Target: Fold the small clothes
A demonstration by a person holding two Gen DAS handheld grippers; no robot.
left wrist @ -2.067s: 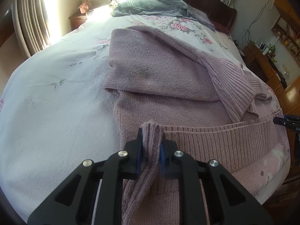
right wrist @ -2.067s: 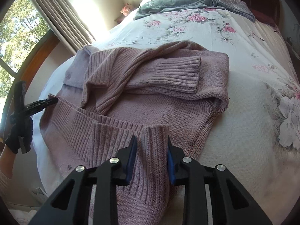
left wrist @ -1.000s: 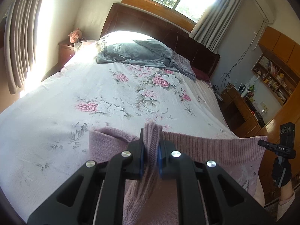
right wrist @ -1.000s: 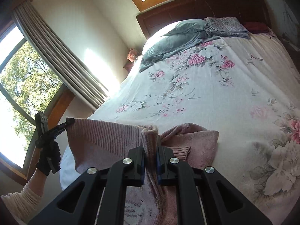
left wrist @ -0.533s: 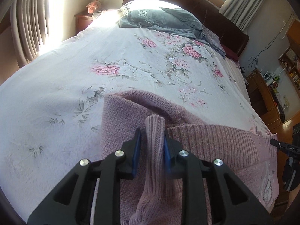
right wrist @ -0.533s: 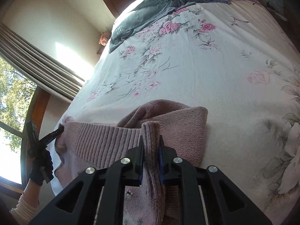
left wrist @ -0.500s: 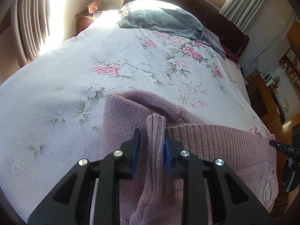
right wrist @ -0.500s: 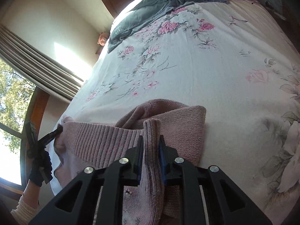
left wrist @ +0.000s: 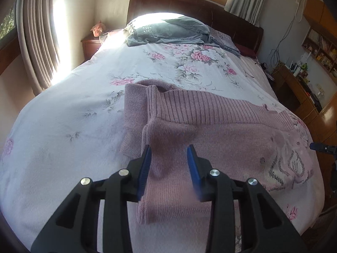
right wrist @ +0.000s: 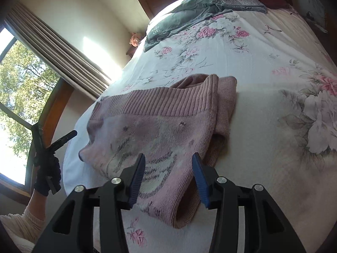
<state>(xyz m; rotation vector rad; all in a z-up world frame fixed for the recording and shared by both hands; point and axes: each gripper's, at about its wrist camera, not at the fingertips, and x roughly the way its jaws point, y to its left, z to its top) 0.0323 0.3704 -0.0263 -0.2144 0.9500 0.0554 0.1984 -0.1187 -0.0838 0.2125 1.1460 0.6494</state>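
A mauve knit sweater (left wrist: 221, 135) lies folded over on the floral bedspread (left wrist: 63, 113), its ribbed hem along the far edge. In the right wrist view the same sweater (right wrist: 160, 130) shows a pale pattern on top. My left gripper (left wrist: 169, 150) stands open above the sweater's left end, with nothing between its blue pads. My right gripper (right wrist: 167, 159) is open too, hovering over the sweater's near right corner. In the right wrist view, the left gripper (right wrist: 63, 140) is held by a gloved hand (right wrist: 47, 175) at the far left.
A grey garment (left wrist: 168, 31) and a folded patterned cloth (right wrist: 240, 1) lie near the dark headboard (left wrist: 189, 4). Curtains (left wrist: 40, 42) and a nightstand (left wrist: 90, 44) stand left of the bed; a wooden desk with shelves (left wrist: 301, 84) is at the right.
Both grippers have opened and let go of the sweater's ribbed hem. The sweater now lies flat, folded over on itself, and both grippers have drawn back slightly.
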